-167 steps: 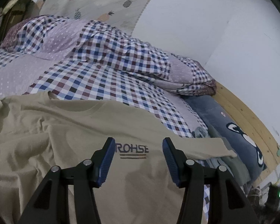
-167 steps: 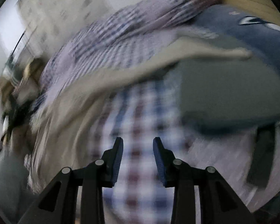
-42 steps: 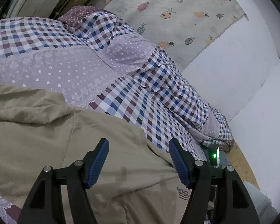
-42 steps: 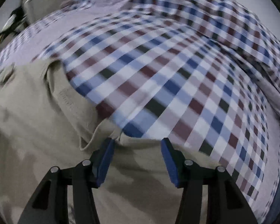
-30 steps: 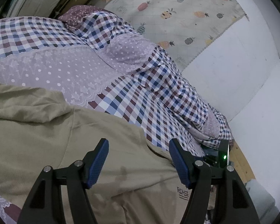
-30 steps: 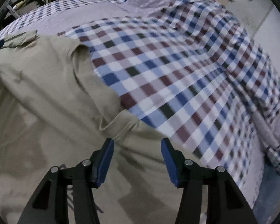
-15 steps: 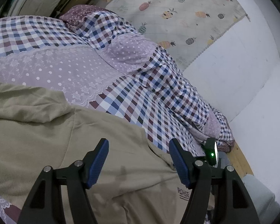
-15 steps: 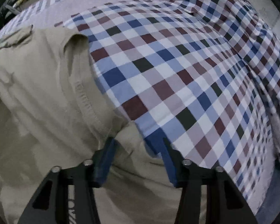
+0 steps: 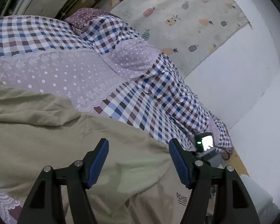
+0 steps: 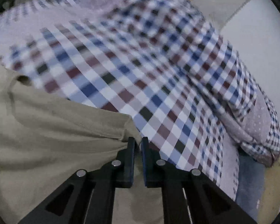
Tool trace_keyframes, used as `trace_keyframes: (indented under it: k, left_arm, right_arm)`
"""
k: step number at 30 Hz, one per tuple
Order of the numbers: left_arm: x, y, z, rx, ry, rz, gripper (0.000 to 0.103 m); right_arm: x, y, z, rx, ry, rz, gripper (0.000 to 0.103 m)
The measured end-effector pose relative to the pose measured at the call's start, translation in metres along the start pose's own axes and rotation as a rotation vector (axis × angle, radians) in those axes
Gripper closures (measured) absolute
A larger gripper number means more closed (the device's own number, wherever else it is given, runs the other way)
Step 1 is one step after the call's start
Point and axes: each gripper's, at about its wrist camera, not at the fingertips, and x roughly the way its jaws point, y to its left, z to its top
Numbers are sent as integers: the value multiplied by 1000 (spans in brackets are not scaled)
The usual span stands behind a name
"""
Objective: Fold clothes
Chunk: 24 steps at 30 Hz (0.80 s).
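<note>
Shirt (image 10: 46, 130) edge pinched between closing right tongs (image 10: 138, 143).

My left gripper (image 9: 138, 160) is just hanging there with its jaws spread wide, blue pads (image 9: 99, 161) facing each other and nothing pinched between them, tilted a bit downward. The right gripper (image 10: 138, 143) is angled down a lot steeper and its jaws have just been closing, so now they're nearly together with a fold of the beige shirt (image 10: 56, 127) edge caught between the tips.
</note>
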Motion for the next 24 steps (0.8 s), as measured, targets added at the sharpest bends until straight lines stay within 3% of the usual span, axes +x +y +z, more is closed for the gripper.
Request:
trace_keyframes:
  k: [2,4,5,6,8,10,13,19,20,22,23,24]
  left_arm:
    - [-3,3,2,-5,-4,1,32]
    - [-8,7,6,-23,-16,-3,32]
    - [-10,10,7,-32,-21,-5,32]
    - [-11,12,9,-42,-26,-6,32]
    - [-13,16,12,-60,-31,-8,32]
    - [-16,20,14,-71,-38,-9,32]
    - [-21,24,18,-80,-50,-8,32]
    - [-34,39,29,-109,-90,2,32]
    - [-36,42,31,-116,-98,5,32]
    - [-43,51,37,-131,-118,16,32]
    - [-48,55,39,-136,-130,22,32]
    - [-53,60,42,-142,-145,31,32]
  right_arm:
    - [18,9,3,-4,88,-26,90]
    - [9,13,7,27,60,-46,88]
    - [1,13,10,56,30,-41,75]
    - [-11,11,13,106,-13,-15,57]
    - [-34,13,23,192,-107,83,48]
    - [-51,25,36,226,-164,222,47]
    - [-52,52,57,192,-168,396,47]
    - [-25,113,80,113,-77,483,47]
    - [-21,118,82,114,-62,483,48]
    - [-20,126,83,107,-60,509,64]
    - [-21,129,84,97,-67,520,86]
    - [-25,133,85,77,-77,507,96]
